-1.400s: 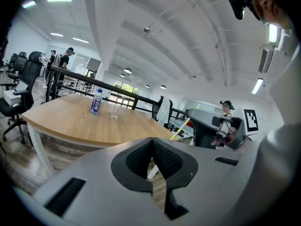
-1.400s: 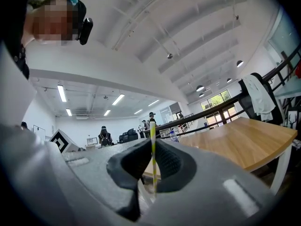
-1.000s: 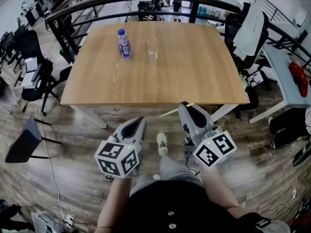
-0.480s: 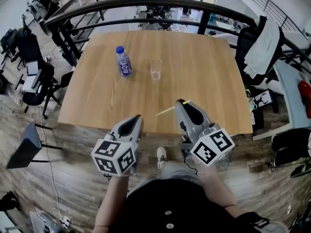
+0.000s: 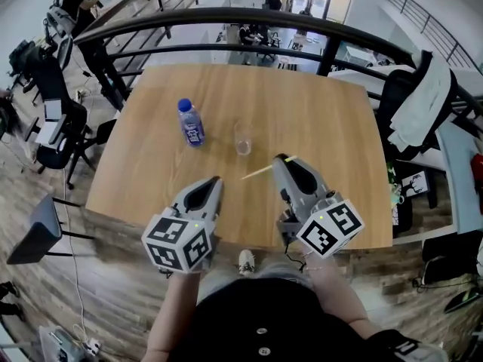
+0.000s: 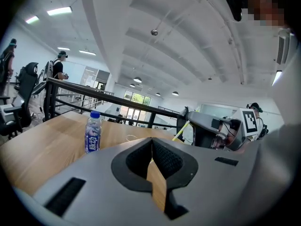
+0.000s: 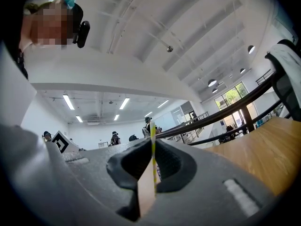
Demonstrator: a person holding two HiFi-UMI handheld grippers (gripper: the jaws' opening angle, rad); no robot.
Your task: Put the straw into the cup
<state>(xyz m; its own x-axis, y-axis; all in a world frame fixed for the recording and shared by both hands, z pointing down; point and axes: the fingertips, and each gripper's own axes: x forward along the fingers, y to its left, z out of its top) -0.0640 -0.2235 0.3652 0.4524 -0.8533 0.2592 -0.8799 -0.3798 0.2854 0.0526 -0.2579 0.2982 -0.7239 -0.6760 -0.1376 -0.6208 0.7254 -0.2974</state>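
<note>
Two: left gripper point(image 5: 213, 179), right gripper point(image 5: 283, 157); one each: bottle point(image 5: 191, 124), cup point(image 5: 242, 139), straw point(image 5: 258, 173), table point(image 5: 324, 127)

Table point(image 5: 324, 119) mid-frame. On it, bottle point(image 5: 190, 123) left of cup point(image 5: 242, 138), apart. Straw point(image 5: 258, 173) just below cup, sticking left from right gripper point(image 5: 284, 161). Left gripper point(image 5: 211, 181) lower left of straw. Railing point(image 5: 226, 13) behind table, top of frame.

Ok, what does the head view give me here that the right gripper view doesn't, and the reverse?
Head view only: the clear cup and the bottle standing apart on the table, and the straw jutting sideways from the right gripper, its end short of the cup. Right gripper view only: the fingers closed on the straw, seen close up, and the ceiling lights. Both: the straw, the table and the dark railing.
</note>
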